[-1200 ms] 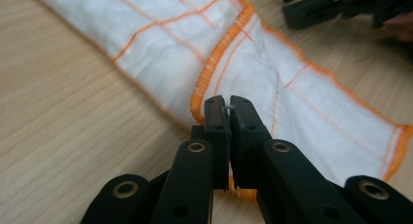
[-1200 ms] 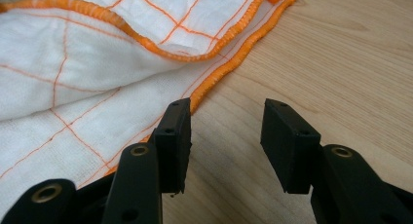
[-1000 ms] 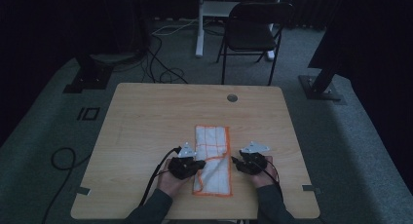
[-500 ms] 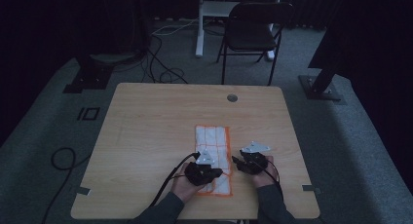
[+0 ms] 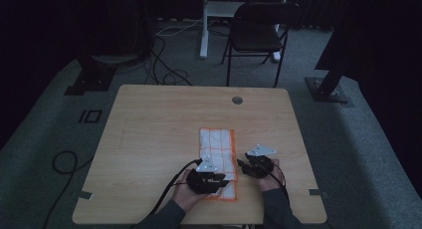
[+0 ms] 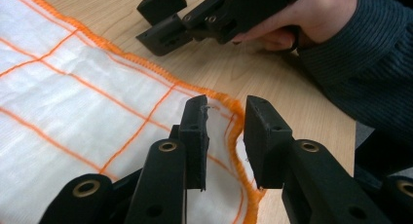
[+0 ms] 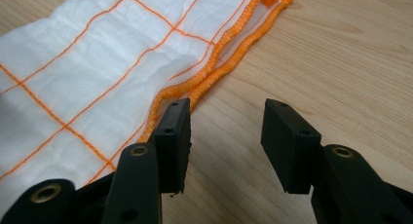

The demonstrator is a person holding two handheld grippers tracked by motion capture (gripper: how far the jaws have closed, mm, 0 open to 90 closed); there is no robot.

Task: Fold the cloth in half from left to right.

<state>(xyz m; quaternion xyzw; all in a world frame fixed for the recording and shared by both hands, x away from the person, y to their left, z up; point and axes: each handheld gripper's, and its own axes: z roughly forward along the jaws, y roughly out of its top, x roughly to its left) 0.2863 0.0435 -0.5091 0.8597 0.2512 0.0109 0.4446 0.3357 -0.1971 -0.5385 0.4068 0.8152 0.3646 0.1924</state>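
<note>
Since the earlier frame the left tongs (image 5: 217, 180) have slid right onto the cloth's near corner. The table (image 5: 149, 124) carries the white, orange-edged cloth (image 5: 218, 144) right of centre. Left tongs stand spread, seemingly straddling its raised hem. Right tongs (image 7: 225, 136), spread, sit just beside its right edge.

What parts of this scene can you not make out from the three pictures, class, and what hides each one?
- Cloth: near end covered by the left gripper in the high view.
- Cloth in the left gripper view: cut off at left and top edges.
- Right gripper in the high view: too small and dark to judge its jaws.
- Chair back: lost in darkness.
</note>
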